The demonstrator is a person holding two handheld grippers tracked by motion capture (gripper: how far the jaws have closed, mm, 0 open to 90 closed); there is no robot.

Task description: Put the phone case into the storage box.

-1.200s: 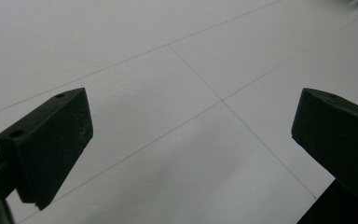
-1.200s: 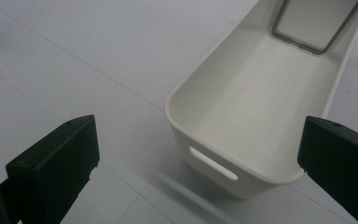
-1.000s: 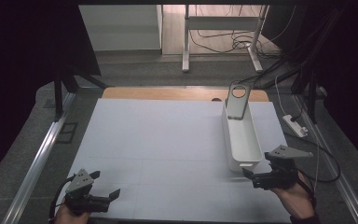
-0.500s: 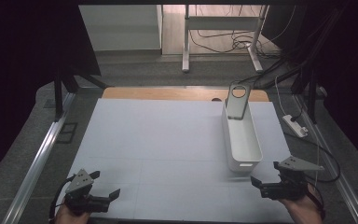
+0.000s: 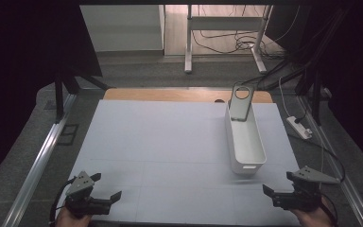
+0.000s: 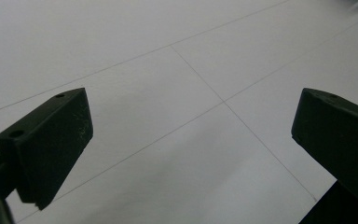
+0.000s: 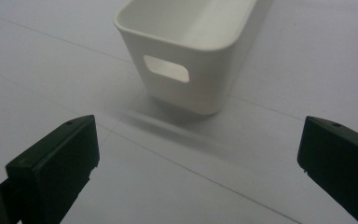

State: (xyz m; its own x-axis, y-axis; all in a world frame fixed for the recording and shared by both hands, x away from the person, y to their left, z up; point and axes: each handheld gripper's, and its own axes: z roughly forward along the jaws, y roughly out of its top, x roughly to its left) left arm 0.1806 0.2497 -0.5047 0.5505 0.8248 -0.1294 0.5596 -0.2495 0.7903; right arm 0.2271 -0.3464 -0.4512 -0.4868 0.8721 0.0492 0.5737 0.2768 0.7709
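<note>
A long white bin (image 5: 246,142) stands on the right side of the white table top (image 5: 170,142), with a grey flat piece with a round hole (image 5: 240,101) leaning up out of its far end. My right gripper (image 5: 270,193) is open near the table's front right corner, a short way in front of the bin. In the right gripper view the bin's near end with its handle slot (image 7: 166,69) stands beyond the wide-apart jaws (image 7: 196,154). My left gripper (image 5: 113,196) is open at the front left, with bare table between its jaws (image 6: 191,135).
A wooden strip (image 5: 170,96) runs along the table's far edge. A white power strip (image 5: 298,127) with cables lies on the grey floor to the right. Metal rails (image 5: 38,161) flank the table. A desk frame (image 5: 224,28) stands farther back.
My right gripper has pulled back from the bin's near end toward the front right corner. The bin stays on the table. The left gripper has not moved.
</note>
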